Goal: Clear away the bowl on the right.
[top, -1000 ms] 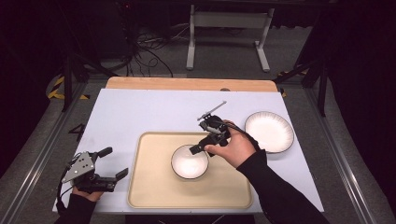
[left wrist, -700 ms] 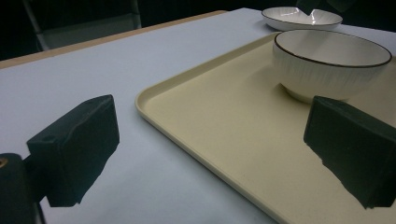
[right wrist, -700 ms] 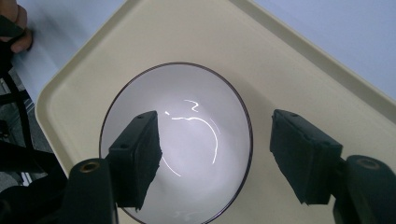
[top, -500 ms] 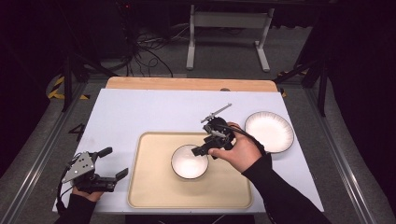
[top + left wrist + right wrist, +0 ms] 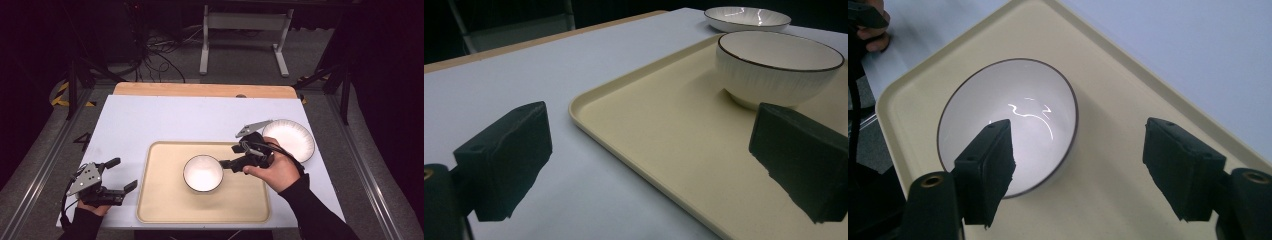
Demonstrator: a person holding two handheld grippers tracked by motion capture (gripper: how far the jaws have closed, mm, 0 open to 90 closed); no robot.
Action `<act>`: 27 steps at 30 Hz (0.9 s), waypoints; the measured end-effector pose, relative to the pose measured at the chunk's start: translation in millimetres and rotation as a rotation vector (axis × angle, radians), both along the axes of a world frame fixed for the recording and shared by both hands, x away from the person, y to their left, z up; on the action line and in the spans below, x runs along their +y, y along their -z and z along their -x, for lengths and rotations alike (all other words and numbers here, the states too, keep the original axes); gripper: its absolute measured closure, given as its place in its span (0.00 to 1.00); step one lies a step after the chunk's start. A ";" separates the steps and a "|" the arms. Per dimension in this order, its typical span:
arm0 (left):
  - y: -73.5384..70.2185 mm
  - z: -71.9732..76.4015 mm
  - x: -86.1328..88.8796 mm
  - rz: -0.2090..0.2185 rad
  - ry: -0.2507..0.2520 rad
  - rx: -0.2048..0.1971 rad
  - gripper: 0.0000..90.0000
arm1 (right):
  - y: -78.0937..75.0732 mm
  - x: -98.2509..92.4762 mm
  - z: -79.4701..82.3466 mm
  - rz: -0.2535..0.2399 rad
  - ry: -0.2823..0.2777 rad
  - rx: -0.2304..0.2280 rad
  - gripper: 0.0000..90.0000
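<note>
A white bowl (image 5: 203,173) with a dark rim stands upright in the middle of a beige tray (image 5: 165,200). My right gripper (image 5: 230,156) hovers just right of the bowl, open, with nothing between its fingers. In the right gripper view the bowl (image 5: 1008,125) lies below and left of the open right gripper (image 5: 1078,140), on the tray (image 5: 1118,195). My left gripper (image 5: 124,173) rests open on the table left of the tray. The left gripper view looks through the open left gripper (image 5: 651,145) across the tray (image 5: 664,130) to the bowl (image 5: 779,65).
A white plate (image 5: 290,137) lies on the table right of the tray, behind my right hand; it appears as a plate (image 5: 746,17) beyond the bowl. The white tabletop (image 5: 175,120) has a wooden strip (image 5: 200,90) along its far edge. The other hand (image 5: 870,30) is at the tray's corner.
My right gripper has drawn back to the right, a little away from the bowl. The bowl, tray, plate and left gripper have not moved.
</note>
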State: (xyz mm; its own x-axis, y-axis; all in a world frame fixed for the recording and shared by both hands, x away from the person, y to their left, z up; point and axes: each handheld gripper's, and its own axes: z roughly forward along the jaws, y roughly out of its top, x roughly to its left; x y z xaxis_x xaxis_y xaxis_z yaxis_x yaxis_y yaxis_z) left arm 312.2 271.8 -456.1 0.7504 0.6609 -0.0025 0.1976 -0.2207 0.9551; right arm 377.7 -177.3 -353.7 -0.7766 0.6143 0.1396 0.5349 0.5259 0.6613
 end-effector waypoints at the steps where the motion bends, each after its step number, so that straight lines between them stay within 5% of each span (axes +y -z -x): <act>1: 0.0 -0.1 0.0 0.001 0.000 0.000 0.05 | 0.0 0.0 0.0 0.000 0.000 0.000 0.30; 7: 0.1 -0.3 -0.3 0.000 -0.003 0.002 0.05 | 3.8 -26.7 10.9 -0.053 -0.015 -0.115 0.27; 21: -0.4 -0.9 1.7 0.004 0.005 0.014 0.05 | 14.5 -70.1 27.4 -0.089 -0.015 -0.310 0.20; 23: -0.4 -1.0 1.5 0.005 0.005 0.014 0.04 | 16.8 -76.4 30.9 -0.071 -0.023 -0.375 0.18; 27: -0.5 -0.7 2.0 0.007 0.006 0.014 0.04 | 19.5 -83.9 35.3 -0.082 -0.019 -0.397 0.18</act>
